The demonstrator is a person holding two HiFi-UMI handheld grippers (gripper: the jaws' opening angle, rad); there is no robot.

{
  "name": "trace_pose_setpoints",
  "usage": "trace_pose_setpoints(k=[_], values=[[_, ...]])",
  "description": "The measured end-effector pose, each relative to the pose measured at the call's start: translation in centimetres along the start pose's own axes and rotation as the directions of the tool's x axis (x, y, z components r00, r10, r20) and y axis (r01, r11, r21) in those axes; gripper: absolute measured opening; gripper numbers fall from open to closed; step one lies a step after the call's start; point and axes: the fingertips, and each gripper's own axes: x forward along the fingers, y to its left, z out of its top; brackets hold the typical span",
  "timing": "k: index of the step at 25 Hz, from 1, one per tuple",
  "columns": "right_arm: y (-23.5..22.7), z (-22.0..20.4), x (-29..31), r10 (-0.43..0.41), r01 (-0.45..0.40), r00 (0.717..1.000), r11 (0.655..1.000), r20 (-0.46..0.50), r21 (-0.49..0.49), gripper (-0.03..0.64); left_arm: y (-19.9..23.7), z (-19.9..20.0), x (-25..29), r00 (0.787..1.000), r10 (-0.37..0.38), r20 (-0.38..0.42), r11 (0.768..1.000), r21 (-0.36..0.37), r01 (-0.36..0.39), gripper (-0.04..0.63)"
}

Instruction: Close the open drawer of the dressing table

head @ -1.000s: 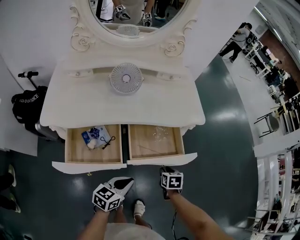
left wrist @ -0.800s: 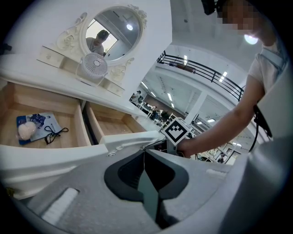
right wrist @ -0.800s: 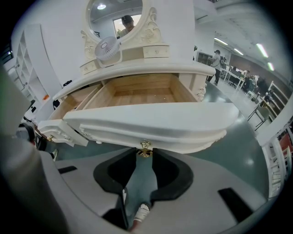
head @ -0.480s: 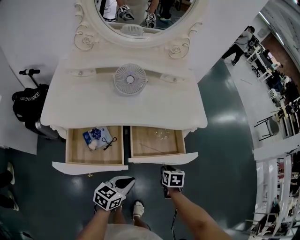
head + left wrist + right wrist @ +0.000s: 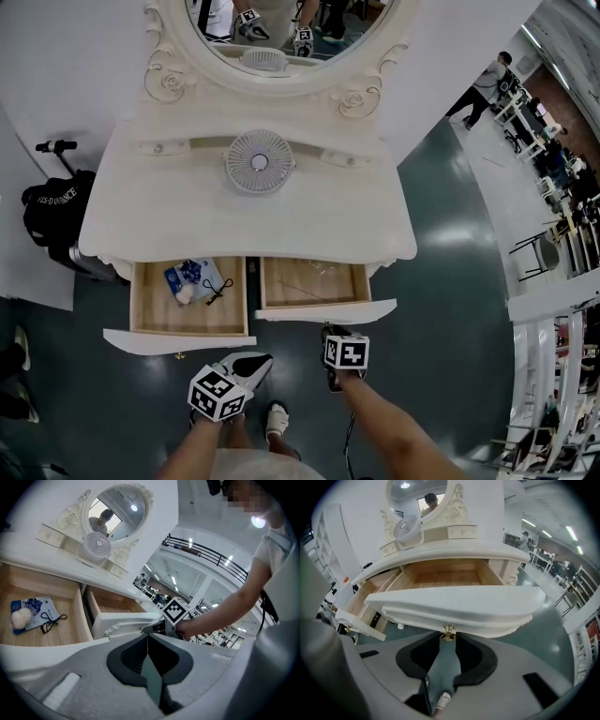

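- Right gripper: jaws clamped on the small brass knob at the middle of the right drawer front, pointing steeply down.
- Right drawer: open, pulled less far out of the dressing table than the left drawer; inside it, bare wood shows.
- Left drawer: open wider; holds a blue packet and a black cord.
- Left gripper: jaws together, nothing between them; held below the left drawer front, apart from it.
- Tabletop: a round white fan stands below the oval mirror.
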Motion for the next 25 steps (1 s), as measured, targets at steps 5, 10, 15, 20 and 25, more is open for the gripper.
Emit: trace_pose_setpoints(k=[5, 10, 15, 20, 25], values=[[0.0, 1.2, 0.5, -0.003, 0.003, 1.000, 1.000, 0.006, -0.004, 0.117, 0.3, 0.1, 0.2, 1.000, -0.003, -0.001, 1.000, -0.004, 0.003, 0.011], [-0.1, 2.7, 1.1, -0.003, 0.003, 1.000, 1.000, 0.010, 0.000, 0.117, 0.6, 0.2, 0.4, 1.000, -0.002, -0.002, 1.000, -0.011, 0.002, 0.011], [-0.1, 3.9, 2.0, 0.000, 0.000, 1.000, 1.000, 0.020, 0.005, 0.115, 1.1, 0.4, 0.6, 1.000, -0.002, 0.002, 1.000, -0.016, 0.002, 0.011], [-0.2, 5.1, 2.6, -0.008, 0.008, 1.000, 1.000, 0.026, 0.001, 0.115, 1.2, 0.8, 0.9, 1.000, -0.014, 0.004, 1.000, -0.018, 0.014, 0.011], [-0.2, 6.3, 3.2, -0.008, 0.008, 0.999, 1.000, 0.038, 0.011, 0.115, 1.0, 0.9, 1.3, 1.000, -0.031, -0.001, 0.999, -0.021, 0.031, 0.011]])
